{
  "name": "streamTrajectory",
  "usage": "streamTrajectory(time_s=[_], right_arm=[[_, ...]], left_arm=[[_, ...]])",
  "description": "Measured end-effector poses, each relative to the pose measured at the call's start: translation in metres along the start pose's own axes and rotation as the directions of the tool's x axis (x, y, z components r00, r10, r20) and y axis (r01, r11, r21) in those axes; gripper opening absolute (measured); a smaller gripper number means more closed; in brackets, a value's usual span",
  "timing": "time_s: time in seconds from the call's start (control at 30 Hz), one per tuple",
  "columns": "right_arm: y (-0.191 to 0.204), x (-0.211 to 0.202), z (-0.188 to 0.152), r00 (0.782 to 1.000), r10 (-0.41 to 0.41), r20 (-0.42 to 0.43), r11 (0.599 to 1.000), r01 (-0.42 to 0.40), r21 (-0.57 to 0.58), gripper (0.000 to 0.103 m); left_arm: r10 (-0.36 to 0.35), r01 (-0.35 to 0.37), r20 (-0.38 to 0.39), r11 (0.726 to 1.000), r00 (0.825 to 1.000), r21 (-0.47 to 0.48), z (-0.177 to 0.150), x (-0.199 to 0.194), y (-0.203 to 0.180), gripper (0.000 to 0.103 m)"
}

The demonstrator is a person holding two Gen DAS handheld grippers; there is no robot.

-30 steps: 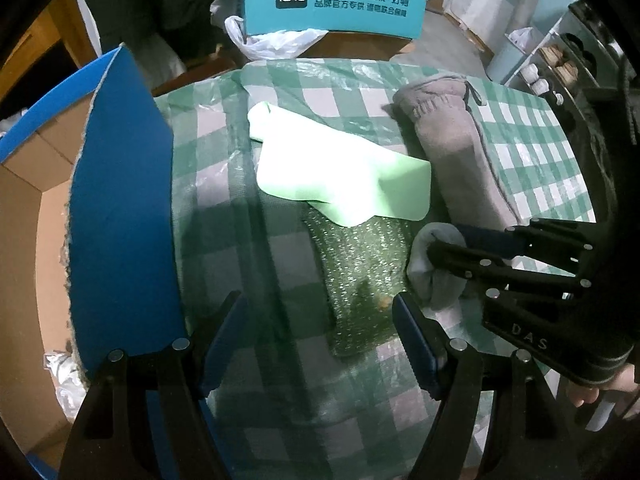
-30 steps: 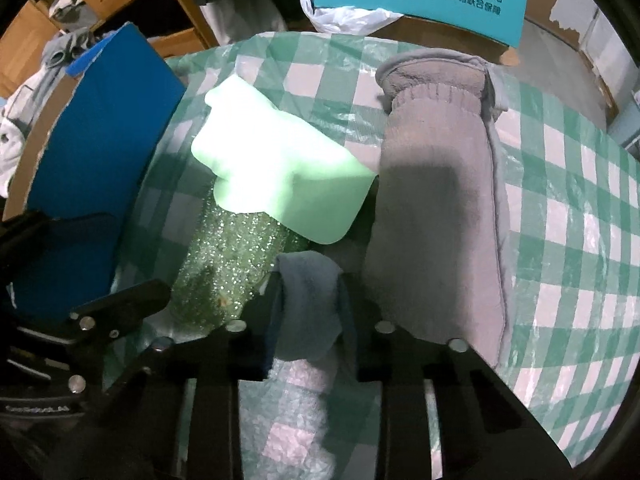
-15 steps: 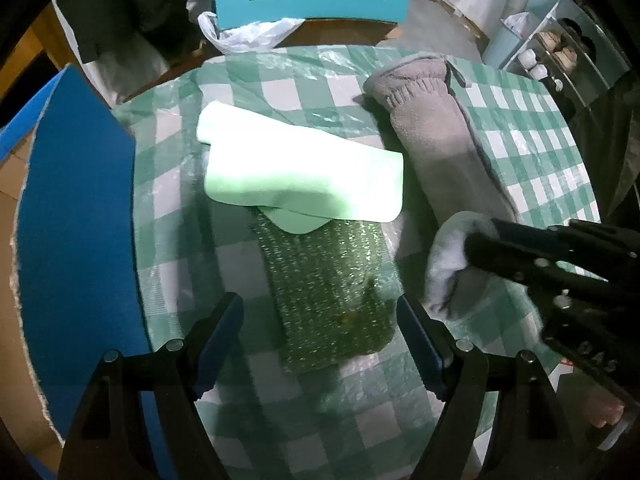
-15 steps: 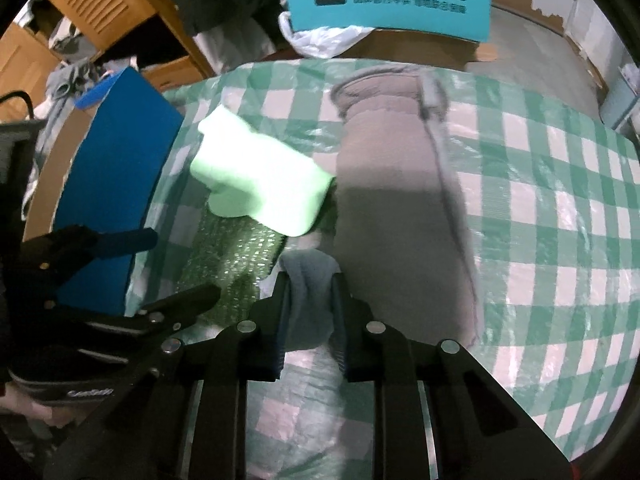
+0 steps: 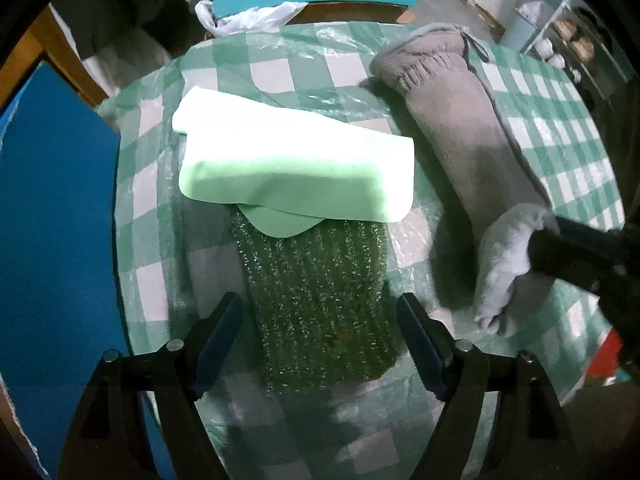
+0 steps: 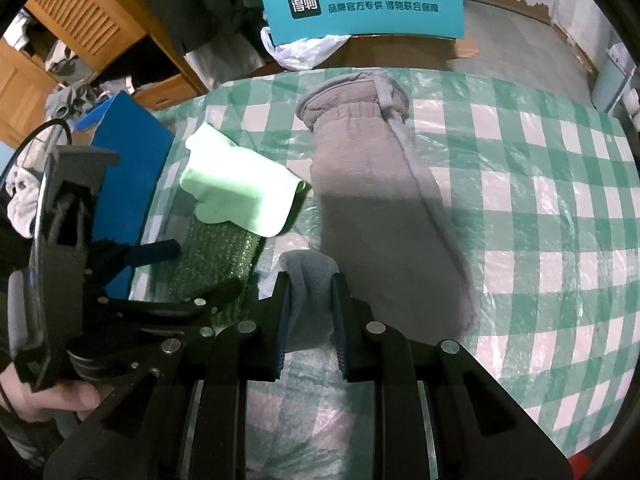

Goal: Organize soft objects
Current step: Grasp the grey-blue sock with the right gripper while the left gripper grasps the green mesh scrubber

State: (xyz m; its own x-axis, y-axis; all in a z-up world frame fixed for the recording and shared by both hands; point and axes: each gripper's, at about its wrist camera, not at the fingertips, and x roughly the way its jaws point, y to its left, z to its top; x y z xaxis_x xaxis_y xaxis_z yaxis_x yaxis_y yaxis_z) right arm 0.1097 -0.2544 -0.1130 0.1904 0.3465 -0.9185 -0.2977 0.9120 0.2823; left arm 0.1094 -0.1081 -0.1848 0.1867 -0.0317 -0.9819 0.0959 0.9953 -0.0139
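The grey cloth (image 6: pixel 380 216) lies lengthwise on the checked tablecloth (image 6: pixel 540 208), its near corner folded up and pinched in the right gripper (image 6: pixel 310 312), whose 2 fingers are clamped on it. Just beside it to the left, a green cloth (image 5: pixel 296 168) rests across the far end of a bubble-wrap pad (image 5: pixel 316 300). The left gripper (image 5: pixel 320 344) hovers over the pad's near end, jaws spread wide, holding nothing. A blue board (image 5: pixel 56 216) stands at the left; a teal box (image 6: pixel 360 4) sits beyond the table.
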Motion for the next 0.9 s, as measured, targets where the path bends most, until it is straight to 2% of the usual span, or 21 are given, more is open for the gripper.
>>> streamTrajectory(time_s=[0.1,0.2,0.27,0.3,0.37,0.57,0.9], right_arm=[[-0.001,-0.001,-0.001,1.000,0.000,0.004,1.000,0.000,0.003,0.019],[-0.001,-0.003,-0.001,1.000,-0.009,0.012,1.000,0.009,0.007,0.019],[-0.001,-0.004,-0.002,1.000,-0.007,0.013,1.000,0.007,0.005,0.019],[-0.001,-0.005,-0.002,1.000,-0.007,0.015,1.000,0.007,0.004,0.019],[0.000,-0.006,-0.002,1.000,-0.006,0.016,1.000,0.006,0.001,0.019],[0.002,-0.008,-0.003,1.000,-0.007,0.021,1.000,0.008,-0.004,0.019],[0.012,-0.021,-0.002,0.999,0.008,0.043,1.000,-0.007,-0.022,0.019]], left_arm=[[0.058,-0.058,0.017,0.998,0.998,0.038,-0.002,0.000,-0.004,0.060],[0.063,-0.064,0.032,0.997,0.998,0.042,-0.003,-0.001,-0.002,0.048],[0.056,-0.057,0.036,0.998,0.998,0.038,-0.004,-0.001,0.000,0.038],[0.047,-0.048,0.037,0.998,0.998,0.034,-0.004,-0.001,0.002,0.030],[0.003,-0.003,0.022,1.000,1.000,0.017,-0.002,-0.002,0.006,0.019],[-0.027,0.027,0.025,1.000,0.999,0.011,-0.006,-0.010,0.009,0.013],[-0.092,0.090,0.066,0.996,0.994,0.025,-0.020,-0.047,0.006,0.013]])
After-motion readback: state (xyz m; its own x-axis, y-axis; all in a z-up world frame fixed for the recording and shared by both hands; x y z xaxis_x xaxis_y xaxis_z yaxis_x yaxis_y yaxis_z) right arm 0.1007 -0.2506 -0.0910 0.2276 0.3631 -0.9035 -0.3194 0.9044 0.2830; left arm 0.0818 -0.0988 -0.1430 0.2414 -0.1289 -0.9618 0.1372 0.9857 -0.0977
